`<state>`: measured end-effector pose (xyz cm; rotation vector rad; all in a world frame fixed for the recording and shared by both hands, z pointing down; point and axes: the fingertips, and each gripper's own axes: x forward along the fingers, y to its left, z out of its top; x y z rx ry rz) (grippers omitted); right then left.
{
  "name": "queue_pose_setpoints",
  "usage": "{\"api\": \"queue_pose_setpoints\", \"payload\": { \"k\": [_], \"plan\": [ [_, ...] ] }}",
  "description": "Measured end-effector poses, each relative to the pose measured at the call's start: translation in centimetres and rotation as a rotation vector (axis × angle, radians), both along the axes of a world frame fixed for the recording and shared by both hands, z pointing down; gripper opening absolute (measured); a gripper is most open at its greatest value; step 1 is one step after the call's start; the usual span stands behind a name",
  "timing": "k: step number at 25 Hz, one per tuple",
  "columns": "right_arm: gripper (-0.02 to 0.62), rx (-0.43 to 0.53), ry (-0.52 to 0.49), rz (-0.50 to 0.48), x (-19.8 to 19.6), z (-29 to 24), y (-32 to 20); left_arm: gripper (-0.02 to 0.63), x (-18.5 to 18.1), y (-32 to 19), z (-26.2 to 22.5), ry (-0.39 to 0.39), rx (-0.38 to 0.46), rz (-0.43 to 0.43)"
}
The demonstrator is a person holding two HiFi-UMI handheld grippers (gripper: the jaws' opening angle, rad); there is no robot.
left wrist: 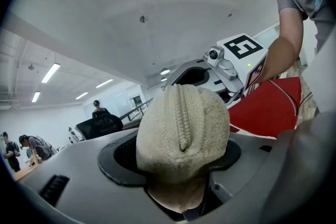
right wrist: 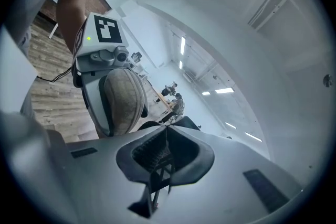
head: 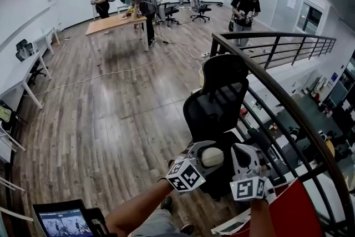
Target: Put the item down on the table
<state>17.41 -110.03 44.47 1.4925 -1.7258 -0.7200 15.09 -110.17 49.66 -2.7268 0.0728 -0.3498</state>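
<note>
The cream knitted item (left wrist: 181,134) is clamped between the jaws of the left gripper (head: 206,152). Its lower end is buried between them, and its kind cannot be told. It is held in the air over a black chair (head: 216,102), well apart from the wooden table (head: 113,23). The right gripper (right wrist: 164,152) is seen closed on nothing.

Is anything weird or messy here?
A loose white cable snakes across the wood floor. Also, the left gripper clamps a cream knitted bundle in mid-air above a black chair.
</note>
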Motion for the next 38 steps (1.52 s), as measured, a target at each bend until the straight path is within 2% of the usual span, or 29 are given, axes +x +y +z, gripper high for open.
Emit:
{"api": "queue_pose_setpoints", "payload": {
  "k": [9, 14, 19, 24, 30, 35, 38],
  "plan": [
    [0.006, -0.002, -0.020, 0.122, 7.0, -1.2, -6.7, 0.307, 7.9, -7.2, -1.5, 0.035, -0.032, 0.154],
    [0.006, -0.075, 0.039, 0.249, 11.8, 2.2, -11.0, 0.307, 11.2, -12.0, -0.9, 0.035, -0.048, 0.235],
    [0.006, -0.122, -0.031, 0.366, 16.8, 5.4, -11.7, 0.307, 14.8, -13.4, 1.0, 0.011, -0.077, 0.297],
    [0.006, -0.144, -0.087, 0.397, 21.6, 8.4, -10.9, 0.307, 19.5, -12.8, 3.6, -0.015, -0.090, 0.329],
    [0.006, -0.155, -0.148, 0.393, 27.6, 11.4, -9.3, 0.307, 25.4, -10.9, 7.2, -0.091, -0.092, 0.336],
    [0.006, -0.146, -0.186, 0.385, 29.5, 10.9, -9.3, 0.307, 27.5, -11.1, 7.2, -0.128, -0.092, 0.316],
    [0.006, -0.137, -0.211, 0.381, 31.7, 12.3, -9.4, 0.307, 29.6, -11.3, 8.7, -0.142, -0.089, 0.318]
  ]
}}
